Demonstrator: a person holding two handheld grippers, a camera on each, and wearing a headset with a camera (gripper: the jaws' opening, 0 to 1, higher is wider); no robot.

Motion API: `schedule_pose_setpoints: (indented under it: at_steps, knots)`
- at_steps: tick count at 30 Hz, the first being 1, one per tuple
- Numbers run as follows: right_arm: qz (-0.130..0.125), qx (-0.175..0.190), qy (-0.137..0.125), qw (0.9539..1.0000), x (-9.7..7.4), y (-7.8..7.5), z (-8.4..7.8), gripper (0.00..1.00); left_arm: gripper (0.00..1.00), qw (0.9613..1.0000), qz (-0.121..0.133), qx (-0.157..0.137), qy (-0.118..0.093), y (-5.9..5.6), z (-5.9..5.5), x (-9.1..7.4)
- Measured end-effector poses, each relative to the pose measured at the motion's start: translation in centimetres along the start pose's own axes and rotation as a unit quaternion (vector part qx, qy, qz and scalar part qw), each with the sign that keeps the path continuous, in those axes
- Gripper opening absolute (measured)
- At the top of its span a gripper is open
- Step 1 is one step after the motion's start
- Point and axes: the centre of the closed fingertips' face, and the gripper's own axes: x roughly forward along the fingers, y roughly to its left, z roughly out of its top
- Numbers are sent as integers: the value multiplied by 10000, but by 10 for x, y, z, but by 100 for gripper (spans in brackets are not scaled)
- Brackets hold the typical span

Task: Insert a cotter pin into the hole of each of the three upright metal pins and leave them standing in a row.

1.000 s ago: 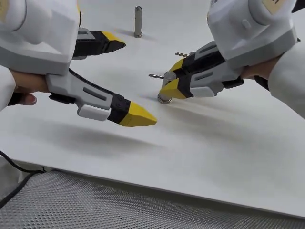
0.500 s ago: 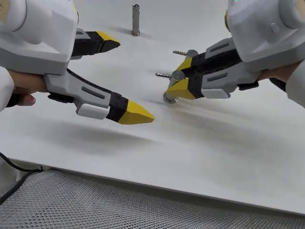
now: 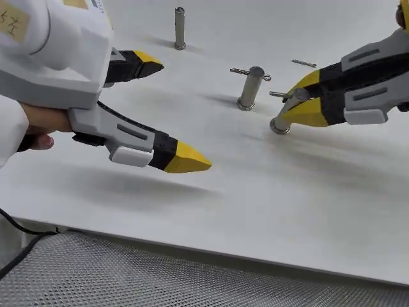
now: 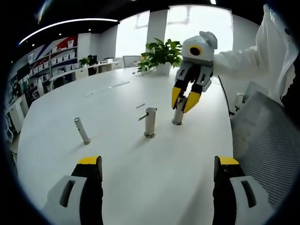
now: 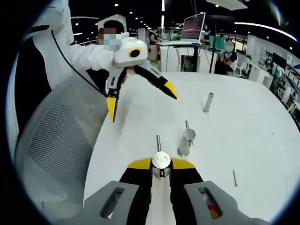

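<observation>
Moved rightward: right gripper [image 3: 299, 102], jaws clamped on tilted, smooth cylindrical metal pin [image 3: 284, 116] with cotter pin [image 3: 276, 94] through it; left gripper [image 3: 176, 114] gapes wide, empty.

white table [image 4: 117, 108] | potted plant [image 4: 159, 51] | bright windows [image 4: 187, 21] | wall shelves [image 4: 65, 70]

A white table [image 3: 255, 211] has a grey mesh chair [image 3: 128, 272] and 1 black cable [image 3: 19, 225] at its near edge. 1 potted plant [image 4: 161, 52] stands near its far end.
</observation>
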Motion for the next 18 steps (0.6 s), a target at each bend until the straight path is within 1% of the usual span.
schedule_pose_setpoints:
  at_steps: [1,2,3,5,9,12,14,18]
  knots:
    - [-112,-10,57,9999,-4,-7,-4,8,99,10000,7,2,10,0,0,0]
    - [-140,-17,75,9999,-4,-9,-5,8,99,10000,18,3,24,2,-2,-1]
    - [-214,-21,116,9997,-7,-15,-8,8,99,10000,27,4,37,3,-3,-1]
    - [-313,1,164,9994,-9,-24,-15,8,99,10000,44,0,61,1,-3,-1]
    - [-397,36,249,9989,-11,-36,-23,8,99,10000,19,-31,73,0,-3,-1]
    - [-402,122,224,9989,-11,-40,-25,8,99,9998,-48,-138,145,-3,-6,2]
    - [-403,330,121,9986,-9,-42,-25,8,99,9996,-95,-171,186,-6,-9,3]
    - [-416,371,138,9983,-7,-38,-25,8,99,9994,-94,-195,253,-9,-11,4]
